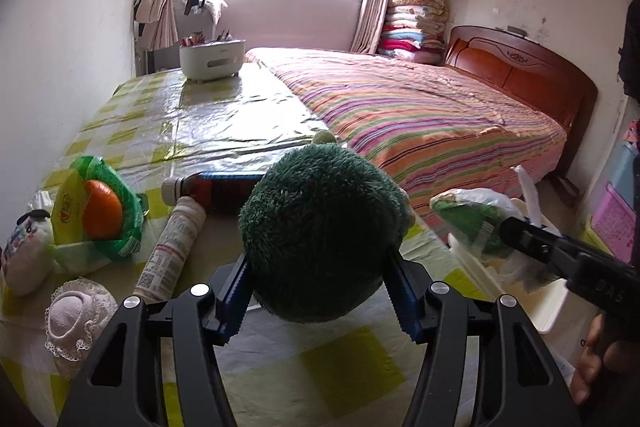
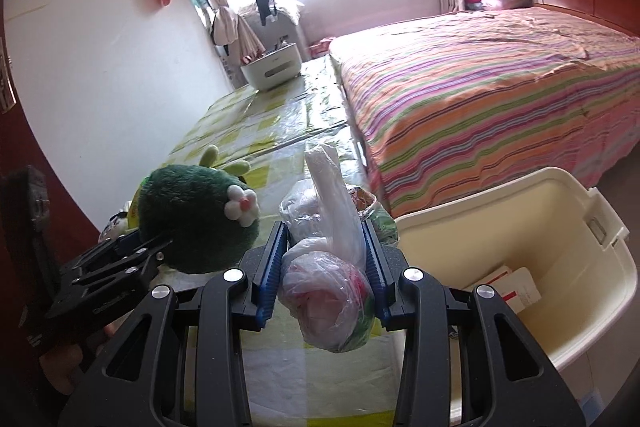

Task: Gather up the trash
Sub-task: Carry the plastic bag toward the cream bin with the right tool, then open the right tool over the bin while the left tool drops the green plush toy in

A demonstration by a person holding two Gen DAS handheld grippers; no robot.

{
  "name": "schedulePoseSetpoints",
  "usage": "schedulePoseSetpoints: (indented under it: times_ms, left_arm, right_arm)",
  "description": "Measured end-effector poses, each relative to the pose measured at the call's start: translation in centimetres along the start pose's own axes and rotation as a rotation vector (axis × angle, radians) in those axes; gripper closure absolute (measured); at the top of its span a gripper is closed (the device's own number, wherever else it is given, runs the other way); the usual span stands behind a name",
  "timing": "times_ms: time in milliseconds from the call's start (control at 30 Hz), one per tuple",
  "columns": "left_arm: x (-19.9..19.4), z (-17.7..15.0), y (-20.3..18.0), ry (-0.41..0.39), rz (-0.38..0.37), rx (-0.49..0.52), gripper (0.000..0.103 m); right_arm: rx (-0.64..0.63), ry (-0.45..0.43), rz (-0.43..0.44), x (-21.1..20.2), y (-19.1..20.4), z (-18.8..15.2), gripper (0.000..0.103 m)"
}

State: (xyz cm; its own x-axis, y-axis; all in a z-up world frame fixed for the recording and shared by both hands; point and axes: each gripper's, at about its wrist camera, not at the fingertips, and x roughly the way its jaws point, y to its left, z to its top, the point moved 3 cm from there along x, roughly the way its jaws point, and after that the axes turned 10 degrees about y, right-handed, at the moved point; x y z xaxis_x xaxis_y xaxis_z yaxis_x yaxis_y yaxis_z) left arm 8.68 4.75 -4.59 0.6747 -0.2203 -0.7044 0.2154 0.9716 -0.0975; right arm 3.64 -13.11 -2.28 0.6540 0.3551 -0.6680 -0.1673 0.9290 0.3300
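- Right now the trash bag [image 2: 332,267], a knotted clear plastic bundle with pink and green scraps inside, is pinched between the jaws of the right gripper [image 2: 326,263]; its twisted tail sticks up past the pads.
- Bag hangs off the desk [image 2: 280,367], over its near edge, just beside the bin [image 2: 520,227] — looks like it's being carried across to drop in.
- Bin: cream plastic tub, open top, standing below desk level on the right between desk and bed [image 2: 500,87]. Mostly empty; a white card or box with a red stripe [image 2: 516,289] lies at the bottom. Anything else in it is hidden by the wall.
- Left gripper [image 1: 320,287] has its jaws closed on a green plush toy [image 1: 324,227], pads pressing its lower sides. Toy is round and soft, so the grip is wide; probably held to get it out of the way or move it, since it doesn't read as trash.
- From the left wrist view, the right gripper and its bag show at the right edge, bin rim underneath.
- Remaining on the desk, left of the toy: a green net bag [image 1: 108,211] holding an orange, a white spray can [image 1: 172,247] lying down, a dark red bottle [image 1: 216,191] on its side behind the toy, a lacy white hat [image 1: 76,315], a small patterned pouch [image 1: 24,251] at the edge.
- Far end of desk: white tub [image 1: 212,57] with packets standing in it, well apart from everything else.
- Judgement: one bag about to be binned; bottle and can are likely next.
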Motion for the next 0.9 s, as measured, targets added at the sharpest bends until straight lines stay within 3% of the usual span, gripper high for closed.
schedulePoseSetpoints:
  times_ms: [667,900]
  left_arm:
    - [-1.4,0.9,-6.2,-0.055,-0.089,0.078,0.045]
    - [-1.3,1.1,-9.1,-0.053,-0.129,0.120,0.045]
  right_arm:
    - [0.128,-0.096,-0.048,-3.2,-5.3,-0.3,0.067]
    - [0.183,-0.152,-0.110,-5.0,-7.8,-0.5,0.067]
